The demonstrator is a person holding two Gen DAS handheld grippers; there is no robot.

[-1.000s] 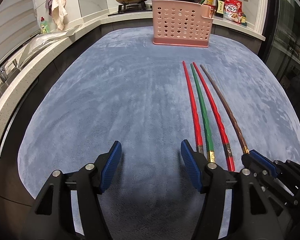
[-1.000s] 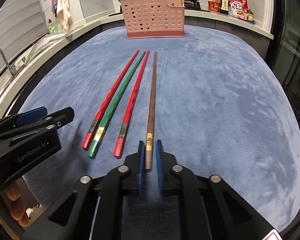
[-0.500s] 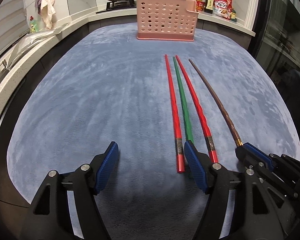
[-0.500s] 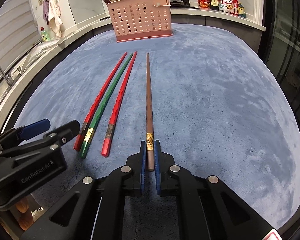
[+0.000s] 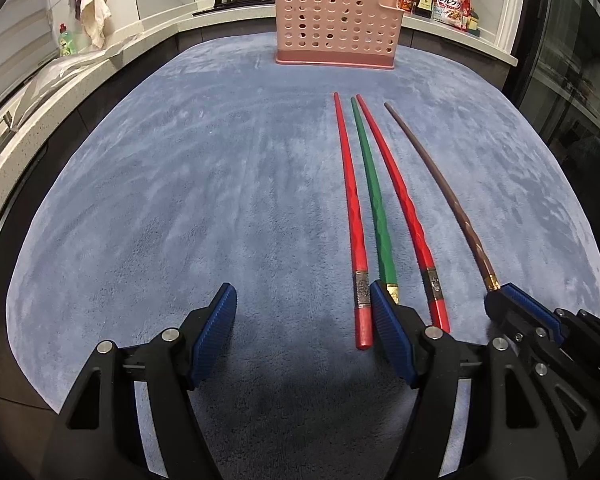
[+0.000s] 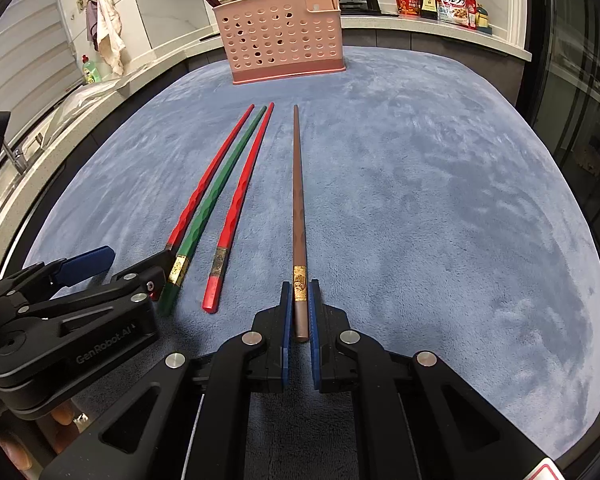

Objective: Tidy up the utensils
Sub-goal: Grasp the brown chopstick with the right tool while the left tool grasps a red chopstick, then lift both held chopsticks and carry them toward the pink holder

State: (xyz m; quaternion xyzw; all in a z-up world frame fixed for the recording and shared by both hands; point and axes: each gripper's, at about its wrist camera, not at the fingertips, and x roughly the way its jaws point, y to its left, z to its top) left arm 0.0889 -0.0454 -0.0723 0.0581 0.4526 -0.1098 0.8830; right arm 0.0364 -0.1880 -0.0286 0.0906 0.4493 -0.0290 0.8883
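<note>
Four chopsticks lay side by side on the blue mat (image 5: 180,200), their thin tips pointing toward the pink perforated utensil basket (image 6: 280,36) that stood upright at the mat's far edge. The right gripper (image 6: 298,312) was clamped narrowly on the thick end of the brown chopstick (image 6: 298,200), its blue pads pressing both sides just behind the gold band, while the rest of the stick stretched forward over the mat. To its left lay the nearer red chopstick (image 6: 236,212), then the green chopstick (image 6: 216,196) and the far red chopstick (image 5: 350,200), the last two almost touching along their length. The left gripper (image 5: 300,332) stood with its fingers wide apart and nothing pressed between them; the thick end of the far red chopstick lay just inside its right finger (image 5: 388,332), and the green one's butt passed under that finger. Whether that finger actually touched the green stick could not be told from either view. A few dark sticks already stood in the basket, though their details were too small to read. Behind it ran a kitchen counter (image 5: 228,12) with pans and food packets.
</note>
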